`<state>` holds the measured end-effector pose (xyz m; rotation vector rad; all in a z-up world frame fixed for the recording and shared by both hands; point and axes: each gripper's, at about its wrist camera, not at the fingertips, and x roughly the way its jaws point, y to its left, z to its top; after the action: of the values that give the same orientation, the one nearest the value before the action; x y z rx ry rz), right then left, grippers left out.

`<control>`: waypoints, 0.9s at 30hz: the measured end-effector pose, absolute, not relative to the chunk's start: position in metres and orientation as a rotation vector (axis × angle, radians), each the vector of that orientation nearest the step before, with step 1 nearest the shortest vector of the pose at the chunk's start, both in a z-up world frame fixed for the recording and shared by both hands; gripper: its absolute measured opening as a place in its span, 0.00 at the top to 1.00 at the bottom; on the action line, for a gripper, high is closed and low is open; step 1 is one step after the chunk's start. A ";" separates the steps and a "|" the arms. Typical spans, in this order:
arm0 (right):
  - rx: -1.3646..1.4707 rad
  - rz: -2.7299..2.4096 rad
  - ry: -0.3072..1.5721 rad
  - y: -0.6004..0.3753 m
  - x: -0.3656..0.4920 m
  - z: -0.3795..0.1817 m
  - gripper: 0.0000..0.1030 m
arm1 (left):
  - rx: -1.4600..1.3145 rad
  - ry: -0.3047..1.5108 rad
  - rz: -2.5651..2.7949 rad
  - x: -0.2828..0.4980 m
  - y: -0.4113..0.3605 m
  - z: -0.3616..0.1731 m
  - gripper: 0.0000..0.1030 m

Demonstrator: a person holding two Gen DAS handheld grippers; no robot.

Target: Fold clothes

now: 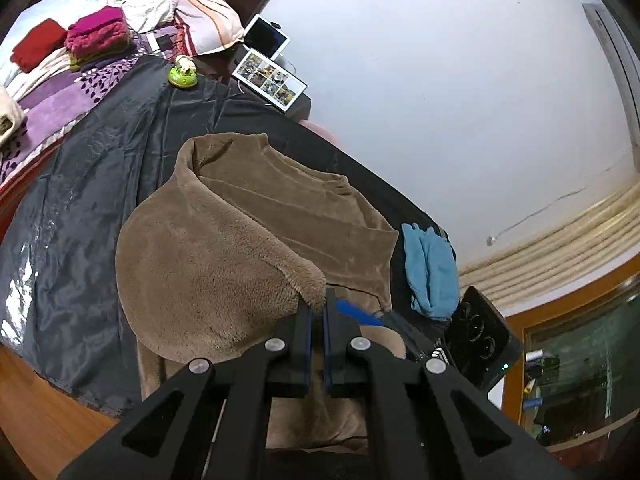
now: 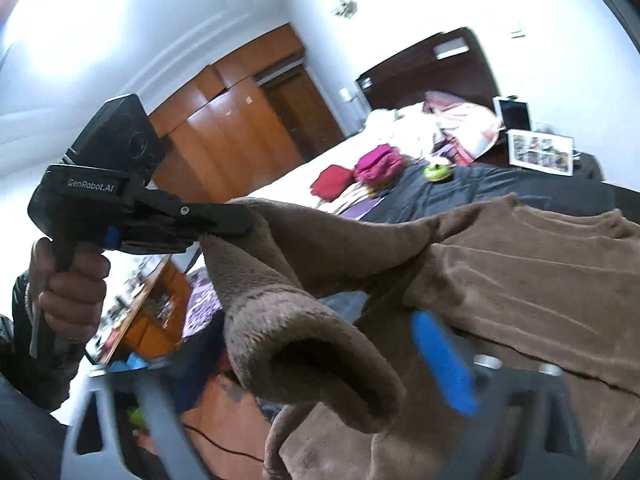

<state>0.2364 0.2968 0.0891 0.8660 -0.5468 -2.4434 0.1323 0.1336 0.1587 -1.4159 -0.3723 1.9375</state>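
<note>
Mid-fold: the left hand-held gripper [image 1: 317, 307], closed, pinches the brown fleece garment [image 1: 224, 256], lifting it toward twelve o'clock; right hand-held gripper's [image 2: 400, 364] grip is too blurred to tell. Next, likely laying the edge flat.

I see the garment [image 1: 256, 232] on the bed [image 1: 80, 200]; folded clothes [image 1: 96, 34] behind it, a cloth [image 1: 430, 272] to its right.
</note>
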 end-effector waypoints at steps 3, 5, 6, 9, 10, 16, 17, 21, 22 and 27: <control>0.901 -2.382 -0.559 0.298 0.229 0.088 0.81 | -1.426 -0.402 1.953 0.132 0.135 0.155 0.96; 0.894 -2.406 -0.518 0.300 0.232 0.096 0.85 | -1.432 -0.422 1.964 0.131 0.136 0.153 0.95; 0.884 -2.425 -0.504 0.303 0.234 0.101 0.86 | -1.435 -0.432 1.969 0.131 0.136 0.151 0.95; 0.851 -2.504 -0.466 0.319 0.237 0.121 0.87 | -1.443 -0.464 1.980 0.131 0.138 0.147 0.86; 0.846 -2.533 -0.453 0.326 0.237 0.127 0.87 | -1.441 -0.475 1.969 0.131 0.141 0.145 0.84; 0.849 -2.748 -0.439 0.378 0.235 0.146 0.87 | -1.449 -0.415 2.045 0.123 0.153 0.135 0.68; 0.856 -2.802 -0.453 0.392 0.237 0.145 0.87 | -1.458 -0.415 2.046 0.118 0.153 0.131 0.66; 0.912 -2.972 -0.561 0.445 0.243 0.135 0.87 | -1.503 -0.346 2.072 0.083 0.162 0.106 0.64; 0.934 -3.007 -0.589 0.456 0.245 0.131 0.87 | -1.516 -0.313 2.082 0.072 0.166 0.097 0.64; 1.087 -3.088 -0.696 0.489 0.245 0.105 0.87 | -1.578 -0.148 2.132 0.014 0.185 0.055 0.64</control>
<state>0.2455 0.4891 0.1046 1.0874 -0.6964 -3.0885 0.0143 0.1850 0.0547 -1.5775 -0.1483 2.1324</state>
